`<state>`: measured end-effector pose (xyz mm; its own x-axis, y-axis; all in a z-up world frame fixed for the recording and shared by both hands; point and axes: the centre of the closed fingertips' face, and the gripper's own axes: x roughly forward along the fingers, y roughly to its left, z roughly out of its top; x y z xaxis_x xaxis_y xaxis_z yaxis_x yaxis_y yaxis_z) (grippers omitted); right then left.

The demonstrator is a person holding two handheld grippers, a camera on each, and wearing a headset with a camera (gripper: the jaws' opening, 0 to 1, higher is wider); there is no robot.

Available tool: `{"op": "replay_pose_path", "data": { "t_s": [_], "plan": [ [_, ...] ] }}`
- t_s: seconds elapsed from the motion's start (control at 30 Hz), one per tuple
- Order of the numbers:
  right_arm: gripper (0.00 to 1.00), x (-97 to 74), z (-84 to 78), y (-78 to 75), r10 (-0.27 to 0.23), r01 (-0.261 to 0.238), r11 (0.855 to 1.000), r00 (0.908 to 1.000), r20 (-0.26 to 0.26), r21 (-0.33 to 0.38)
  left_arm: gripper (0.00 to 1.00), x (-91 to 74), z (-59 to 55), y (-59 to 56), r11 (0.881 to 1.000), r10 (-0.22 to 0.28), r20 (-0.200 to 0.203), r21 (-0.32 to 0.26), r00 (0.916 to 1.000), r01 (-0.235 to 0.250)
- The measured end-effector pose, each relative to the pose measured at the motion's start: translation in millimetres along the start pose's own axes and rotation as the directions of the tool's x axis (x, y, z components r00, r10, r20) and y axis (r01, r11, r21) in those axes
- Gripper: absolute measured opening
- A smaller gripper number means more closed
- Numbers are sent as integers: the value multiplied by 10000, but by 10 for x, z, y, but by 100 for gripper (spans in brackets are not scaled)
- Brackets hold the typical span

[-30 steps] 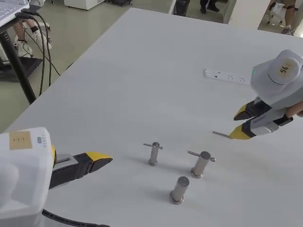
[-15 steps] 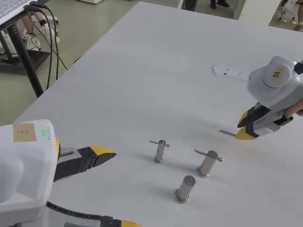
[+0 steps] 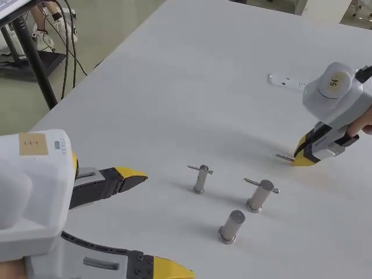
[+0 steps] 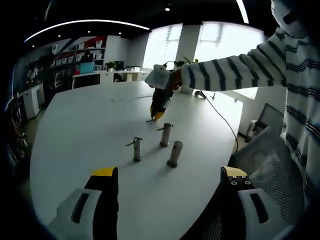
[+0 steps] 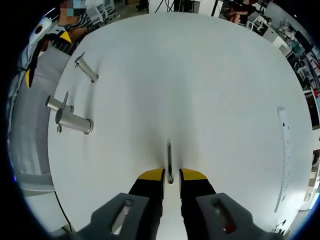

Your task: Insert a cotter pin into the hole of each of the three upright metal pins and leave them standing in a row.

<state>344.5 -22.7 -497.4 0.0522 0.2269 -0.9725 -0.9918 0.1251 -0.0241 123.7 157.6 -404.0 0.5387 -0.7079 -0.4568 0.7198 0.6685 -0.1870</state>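
Note:
Three upright metal pins stand close together on the white table [image 3: 174, 93]. The left pin [image 3: 200, 179] and the right pin [image 3: 260, 196] each carry a cotter pin through the top. The front pin [image 3: 232, 226] has none. A loose cotter pin [image 3: 285, 157] lies flat on the table, right of the group. My right gripper [image 3: 301, 158] is down at the table, its jaws shut on the near end of that cotter pin [image 5: 169, 162]. At the lower left my left gripper [image 3: 151, 224] is wide open and holds nothing; its own view faces the pins [image 4: 165, 134].
A white power strip [image 3: 285, 81] lies behind the right gripper. The table's left edge [image 3: 99, 64] drops to the floor, where a black stand with cables [image 3: 35, 64] is. A person's striped sleeve [image 4: 235, 65] reaches in over the table.
The right gripper's jaws were open beside the loose cotter pin a second ago; they have come down and shut on it. The head camera has shifted; the left gripper and upright pins stay put.

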Motion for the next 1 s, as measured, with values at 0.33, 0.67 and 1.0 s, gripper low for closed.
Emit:
{"op": "replay_pose_path", "data": {
  "t_s": [0.33, 0.67, 1.0],
  "plan": [
    [7, 22, 1, -2, 33, -55, 9996, 9970, -775, -285, 81, -42, -24, 37, 9999, 141, -125, -31, 9998, -141],
    [7, 28, -10, 9, -81, 74, 10000, 9919, -1269, -60, 82, -58, -56, 59, 9994, 326, -105, -83, 9994, -327],
    [0, 15, -7, 4, -422, 406, 9991, 9905, -1311, -148, 82, -73, -49, 81, 9988, 471, 47, -135, 9989, -470]
  ]
}}
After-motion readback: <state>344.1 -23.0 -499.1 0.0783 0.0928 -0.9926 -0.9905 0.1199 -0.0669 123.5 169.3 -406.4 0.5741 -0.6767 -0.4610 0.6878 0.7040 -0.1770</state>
